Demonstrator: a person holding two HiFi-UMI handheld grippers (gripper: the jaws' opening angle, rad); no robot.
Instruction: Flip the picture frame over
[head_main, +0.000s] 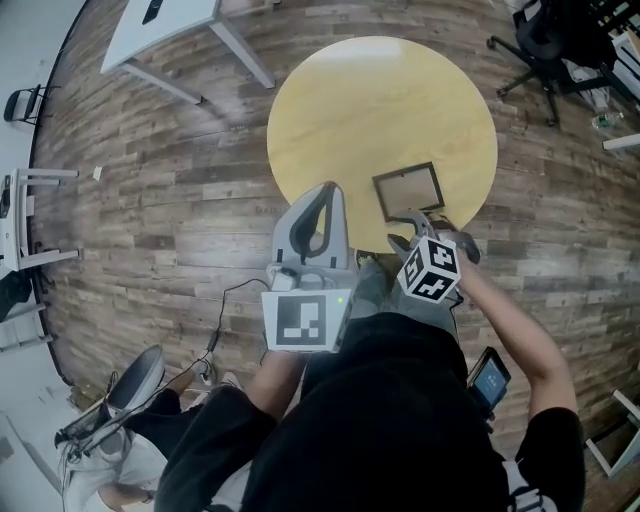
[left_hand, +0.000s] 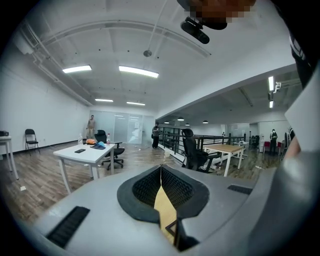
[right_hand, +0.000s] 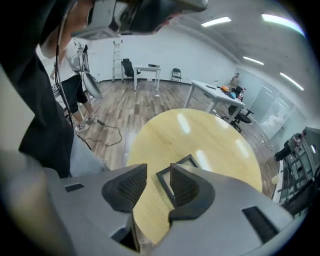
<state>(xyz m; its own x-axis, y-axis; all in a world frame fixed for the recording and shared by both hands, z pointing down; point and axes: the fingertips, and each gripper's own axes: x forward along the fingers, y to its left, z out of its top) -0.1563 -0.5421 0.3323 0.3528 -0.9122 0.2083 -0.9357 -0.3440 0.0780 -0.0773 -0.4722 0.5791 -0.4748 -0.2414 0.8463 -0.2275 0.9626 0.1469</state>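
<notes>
Held right tongs (right_hand: 157, 175) wide apart, empty, over picture frame (head_main: 408, 190) at worktop's (head_main: 380, 100) near edge; left tongs (left_hand: 161, 186) closed, empty.

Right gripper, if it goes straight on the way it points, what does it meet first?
Probably the picture frame on the round table: its near corner lines up between the open jaws of the right gripper, though depth is unclear.

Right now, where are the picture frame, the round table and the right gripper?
picture frame (head_main: 408, 190), head view, on its inner panel.
round table (head_main: 370, 110), head view, on bare tabletop.
right gripper (right_hand: 158, 171), right gripper view, midway between its open fingertips.
</notes>
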